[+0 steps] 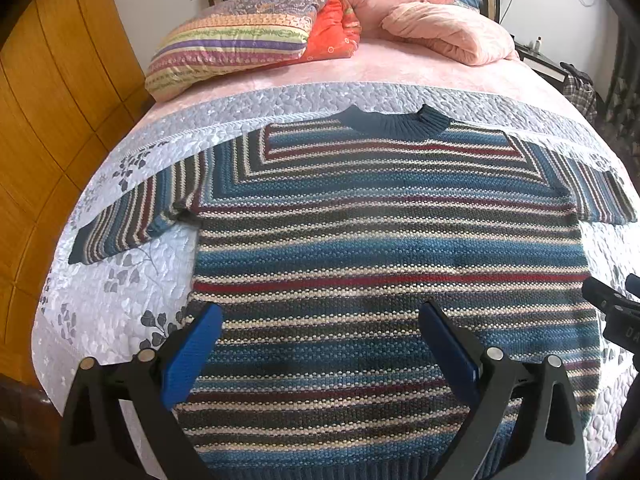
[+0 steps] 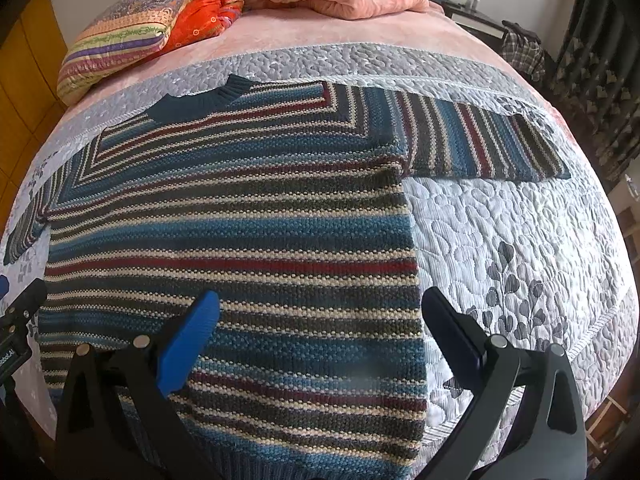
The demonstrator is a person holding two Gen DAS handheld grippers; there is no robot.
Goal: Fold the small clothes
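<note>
A striped knit sweater (image 1: 384, 248) (image 2: 240, 232) in blue, red, cream and grey lies flat on the bed. Its dark blue collar (image 1: 394, 122) points toward the pillows and both sleeves are spread out sideways. My left gripper (image 1: 320, 312) hovers open over the sweater's lower left part, nothing between its blue pads. In the right wrist view my right gripper (image 2: 320, 300) stands open over the sweater's lower right edge, straddling the side seam. The other gripper shows at each view's edge (image 1: 616, 308) (image 2: 20, 320).
A grey-white quilted bedspread (image 2: 520, 240) covers the bed. A striped pillow (image 1: 228, 48), an orange cushion (image 1: 332, 32) and a folded pink duvet (image 1: 448, 32) sit at the headboard. A wooden wardrobe (image 1: 52, 120) stands left; a nightstand (image 2: 476, 20) and curtains (image 2: 592, 80) right.
</note>
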